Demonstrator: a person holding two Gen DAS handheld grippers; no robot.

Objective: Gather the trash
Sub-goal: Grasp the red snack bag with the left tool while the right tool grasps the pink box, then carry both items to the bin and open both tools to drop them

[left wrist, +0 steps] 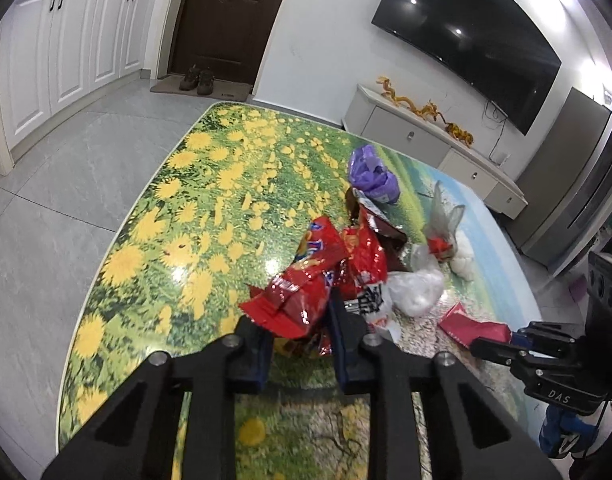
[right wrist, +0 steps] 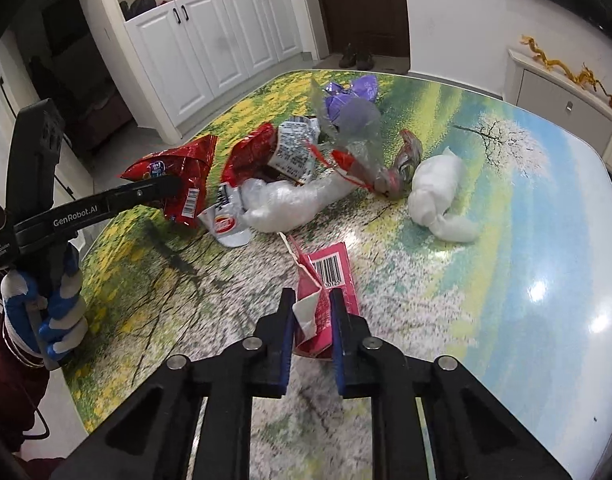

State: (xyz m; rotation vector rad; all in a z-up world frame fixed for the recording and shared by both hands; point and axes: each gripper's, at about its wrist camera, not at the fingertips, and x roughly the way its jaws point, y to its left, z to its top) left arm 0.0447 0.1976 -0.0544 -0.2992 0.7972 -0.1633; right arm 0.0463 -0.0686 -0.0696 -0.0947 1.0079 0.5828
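A flower-printed bench [right wrist: 506,208] holds a heap of litter at its middle. The left tool [left wrist: 301,320] pinches a red snack bag [left wrist: 306,280] at the heap's near left edge. The right tool [right wrist: 312,312] pinches a pink wrapper [right wrist: 330,276] lying near, apart from the heap. Collection looks barely begun: a purple bag [right wrist: 352,96], white wad [right wrist: 438,196] and clear plastic remain. No bin is visible, and the smaller wrappers overlap too much to tell apart.

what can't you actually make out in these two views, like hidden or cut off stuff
- Left wrist view: the near end of the red snack bag is hidden between the left hand-held gripper fingers.
- Right wrist view: the lower end of the pink wrapper is hidden behind the right hand-held gripper.
- Both views: any bin is out of frame.
- Right wrist view: the silver wrapper's print is too small.
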